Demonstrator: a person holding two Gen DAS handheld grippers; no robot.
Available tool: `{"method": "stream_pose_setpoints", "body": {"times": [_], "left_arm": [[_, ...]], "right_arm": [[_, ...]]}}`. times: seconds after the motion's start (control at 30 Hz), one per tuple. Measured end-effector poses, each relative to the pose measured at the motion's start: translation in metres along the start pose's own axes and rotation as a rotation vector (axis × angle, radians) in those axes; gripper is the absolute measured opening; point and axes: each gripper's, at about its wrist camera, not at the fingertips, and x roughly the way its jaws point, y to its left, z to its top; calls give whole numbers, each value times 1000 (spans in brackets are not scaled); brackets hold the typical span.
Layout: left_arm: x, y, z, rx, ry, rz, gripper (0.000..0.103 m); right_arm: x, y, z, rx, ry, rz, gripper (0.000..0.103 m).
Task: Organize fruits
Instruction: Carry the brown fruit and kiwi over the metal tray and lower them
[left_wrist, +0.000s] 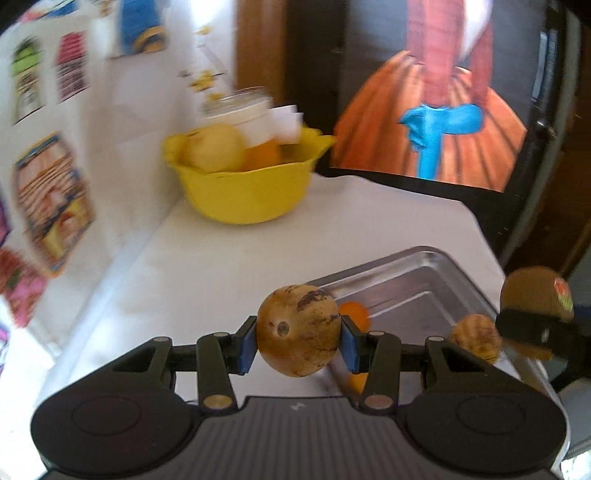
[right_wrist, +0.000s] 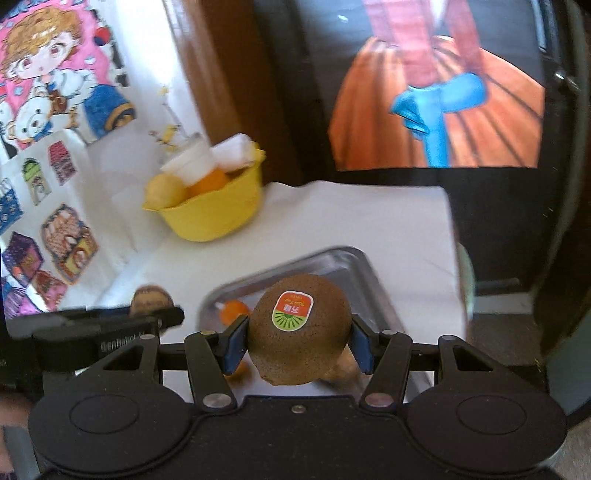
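White cloth covers the desk (left_wrist: 229, 258), with cartoon stickers on the wall at nine o'clock. Left gripper (left_wrist: 298, 338) has its jaws clamped on a mottled brown fruit (left_wrist: 298, 329), held above the near edge of a metal tray (left_wrist: 417, 280). Right gripper (right_wrist: 298, 341) has its jaws clamped on a kiwi (right_wrist: 299, 328) bearing a sticker, over the same tray. Inside the tray lie a small orange fruit (left_wrist: 355, 312) and a tan round fruit (left_wrist: 474, 338). At eleven o'clock, a yellow bowl (left_wrist: 240, 192) holds a pale yellow fruit (left_wrist: 214, 147), an orange one and white containers.
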Motion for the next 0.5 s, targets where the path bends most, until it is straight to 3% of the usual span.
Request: {"method": "stream_pose_setpoints", "body": {"times": [0.3, 0.5], "left_arm": [[14, -45, 5, 112, 11, -85, 49], [30, -58, 9, 175, 25, -93, 49]], "right_arm": [[-6, -28, -25, 32, 43, -61, 59], [-5, -41, -30, 8, 52, -90, 59]]}}
